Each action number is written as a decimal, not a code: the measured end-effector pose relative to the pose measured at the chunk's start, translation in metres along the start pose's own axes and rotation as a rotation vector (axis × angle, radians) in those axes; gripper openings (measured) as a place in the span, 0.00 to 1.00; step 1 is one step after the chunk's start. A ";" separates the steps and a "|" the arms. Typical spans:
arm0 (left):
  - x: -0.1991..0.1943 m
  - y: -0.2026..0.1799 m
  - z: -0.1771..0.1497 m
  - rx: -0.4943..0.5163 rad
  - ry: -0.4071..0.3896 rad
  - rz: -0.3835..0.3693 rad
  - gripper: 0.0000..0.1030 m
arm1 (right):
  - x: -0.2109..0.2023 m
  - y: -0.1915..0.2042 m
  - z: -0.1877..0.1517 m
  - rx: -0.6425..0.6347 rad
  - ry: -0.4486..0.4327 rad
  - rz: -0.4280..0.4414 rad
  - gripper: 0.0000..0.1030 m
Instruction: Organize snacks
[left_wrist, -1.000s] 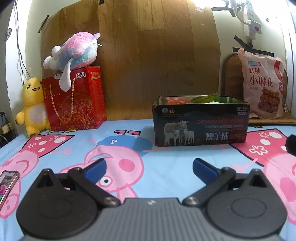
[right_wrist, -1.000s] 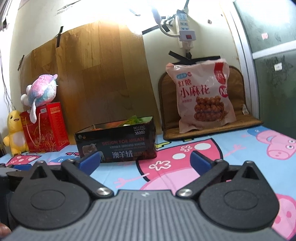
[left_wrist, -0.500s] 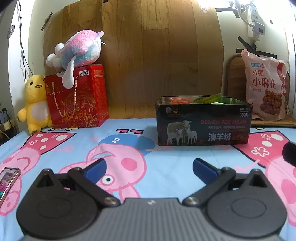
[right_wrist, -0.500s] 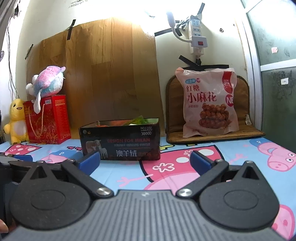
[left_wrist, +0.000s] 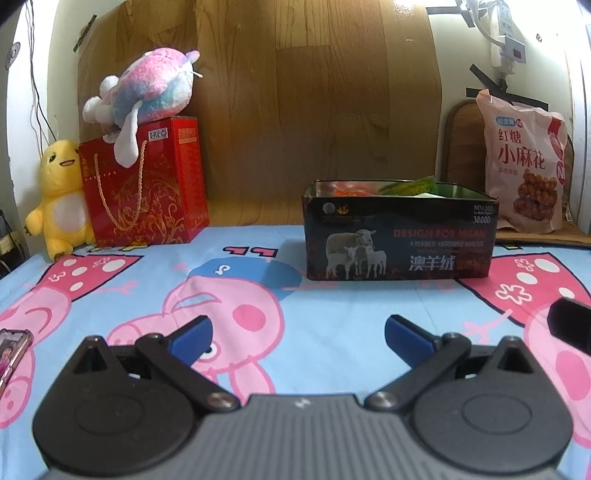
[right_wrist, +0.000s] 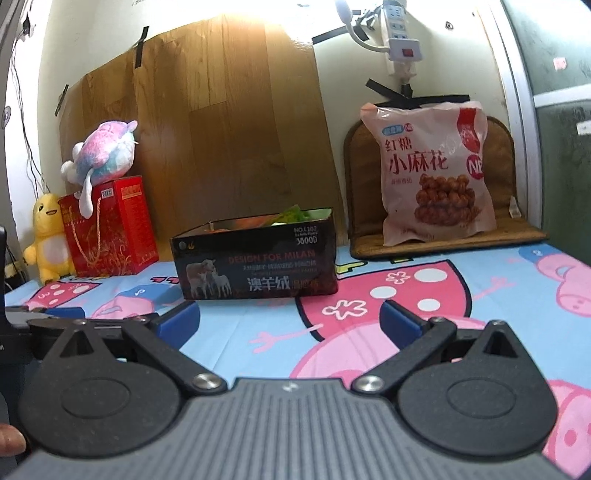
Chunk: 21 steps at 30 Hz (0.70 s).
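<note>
While both the left gripper and right gripper stand spread and empty, the snack box sits ahead on the sheet.

Ahead of you, the box stands on the cartoon sheet, with snack packets poking up inside it. To your left, against the back wall, the gift bag stands with a plush toy lying on top of it, and a plush duck sits just beside the bag on its left. A wooden board leans on the wall behind the box. To the right of the box, a snack bag rests upright on a mat, leaning against its raised back. A phone lies at your far left edge. A power strip hangs above the snack bag.
</note>
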<state>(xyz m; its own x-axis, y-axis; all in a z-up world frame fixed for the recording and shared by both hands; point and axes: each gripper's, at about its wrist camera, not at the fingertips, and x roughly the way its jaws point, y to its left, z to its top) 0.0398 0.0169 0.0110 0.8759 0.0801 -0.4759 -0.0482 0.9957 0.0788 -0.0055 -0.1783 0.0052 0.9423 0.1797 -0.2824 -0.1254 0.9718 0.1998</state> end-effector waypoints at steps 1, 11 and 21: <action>0.001 0.001 0.000 -0.003 0.005 -0.003 1.00 | 0.000 -0.002 0.000 0.011 0.006 0.006 1.00; 0.003 0.004 0.001 -0.020 0.031 -0.010 1.00 | 0.001 -0.009 0.001 0.054 0.023 0.042 1.00; 0.005 0.004 0.001 -0.017 0.060 -0.005 1.00 | 0.002 -0.012 0.001 0.068 0.032 0.066 1.00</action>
<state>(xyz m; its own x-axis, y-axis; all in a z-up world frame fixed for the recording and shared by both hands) 0.0445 0.0209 0.0102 0.8455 0.0773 -0.5283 -0.0528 0.9967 0.0612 -0.0018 -0.1899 0.0035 0.9222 0.2492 -0.2957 -0.1648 0.9451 0.2823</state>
